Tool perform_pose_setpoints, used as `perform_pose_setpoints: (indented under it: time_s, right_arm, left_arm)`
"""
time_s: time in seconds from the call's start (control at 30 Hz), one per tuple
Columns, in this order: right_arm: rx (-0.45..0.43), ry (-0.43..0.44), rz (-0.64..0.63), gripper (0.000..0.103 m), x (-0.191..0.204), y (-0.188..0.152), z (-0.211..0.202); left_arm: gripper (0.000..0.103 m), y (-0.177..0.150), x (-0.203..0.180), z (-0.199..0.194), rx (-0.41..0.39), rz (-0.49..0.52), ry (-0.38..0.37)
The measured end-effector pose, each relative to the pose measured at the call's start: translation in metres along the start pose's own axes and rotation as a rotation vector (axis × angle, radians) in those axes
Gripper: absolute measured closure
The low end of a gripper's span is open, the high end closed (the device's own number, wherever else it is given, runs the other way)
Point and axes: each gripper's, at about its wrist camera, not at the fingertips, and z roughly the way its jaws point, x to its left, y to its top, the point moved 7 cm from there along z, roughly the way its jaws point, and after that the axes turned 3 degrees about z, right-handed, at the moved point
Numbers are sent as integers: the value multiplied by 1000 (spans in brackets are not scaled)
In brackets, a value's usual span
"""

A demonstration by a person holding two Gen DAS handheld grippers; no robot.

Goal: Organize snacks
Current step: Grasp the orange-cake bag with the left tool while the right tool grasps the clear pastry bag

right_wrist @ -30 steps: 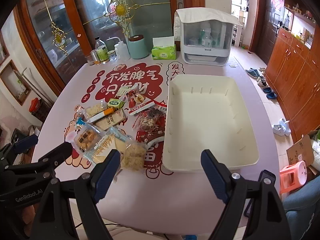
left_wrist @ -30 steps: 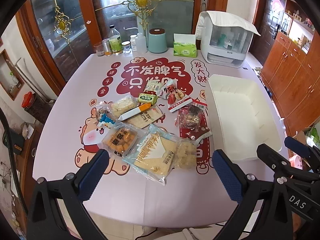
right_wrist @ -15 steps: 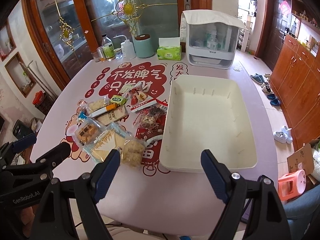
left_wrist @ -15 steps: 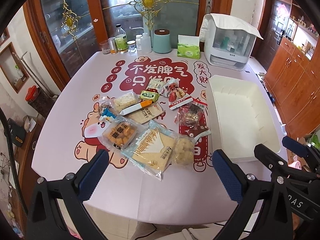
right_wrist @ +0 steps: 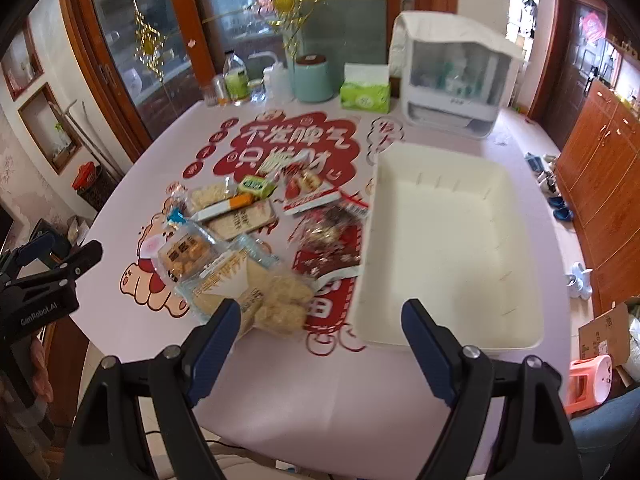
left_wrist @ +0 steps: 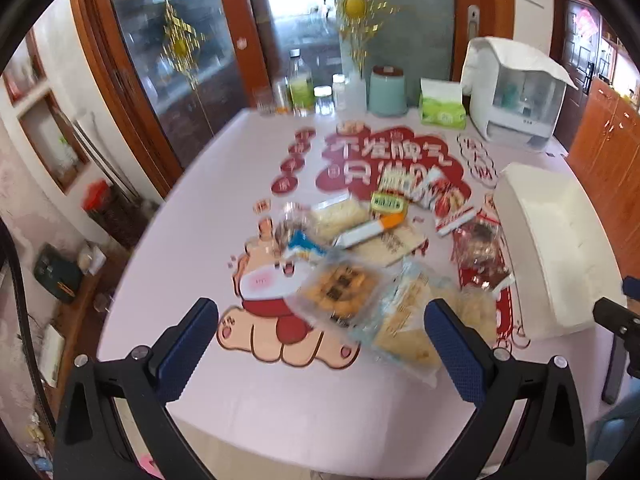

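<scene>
Several snack packets lie in a heap on the pink table: an orange cookie packet (left_wrist: 338,284) (right_wrist: 186,256), a pale blue wafer packet (left_wrist: 404,320) (right_wrist: 228,280), a bag of puffed pieces (right_wrist: 284,300), a dark candy bag (right_wrist: 332,232) and a small green box (right_wrist: 256,186). To their right stands an empty white bin (right_wrist: 440,152) (left_wrist: 552,240). My left gripper (left_wrist: 318,320) hangs open over the near table edge, left of the heap, and holds nothing. Also open and holding nothing, my right gripper (right_wrist: 320,312) hovers between the heap and the bin's near left corner.
Along the table's far edge stand bottles (right_wrist: 236,80), a teal canister (right_wrist: 314,78), a green tissue box (right_wrist: 366,94) and a white appliance (right_wrist: 452,84). An orange stool (right_wrist: 590,376) and a cardboard box (right_wrist: 608,328) sit on the floor at right.
My left gripper has swung to the left and a little lower, so the snacks now sit to the right in its blurred view. The right gripper has come slightly closer to the table. Both stay open.
</scene>
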Motion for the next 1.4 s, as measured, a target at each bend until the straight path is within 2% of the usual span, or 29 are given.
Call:
perform_pose_setpoints:
  time_s: [0.17,0.4,0.57,0.67,0.77,0.83,1.03,1.27,1.4]
  right_arm:
    - [79,42,37,20,24,-3,35]
    - [167,47,151,20,38,-10,84]
    - [174,17,203,20,37,-22,113]
    - [179,-33,267,20,26,-29,129]
    - [199,-44,353,20,17,-38,145]
    - [204,-49,363,20,17,-40,151]
    - [201,-112,325,20,22,-36,168]
    - [238,-116,319,20,21,-33,188]
    - [269,-125,273,28,22,-34,197]
  left_arm:
    - [1,-10,39,36,87,-32,-69]
    - [1,-15,57,98,173,71,-129]
    - [1,-15,45,154,263,144,-189]
    - [1,-14,32,180,290,206,-225]
    - [1,-12,22,204,318,254,-246]
    - [1,-11,16,217,346,260,-273]
    - [0,-8,4,237,401,231,-371]
    - [1,-13,-24,237,439,308,-405]
    - [1,-23,-38,245,475,363,-341]
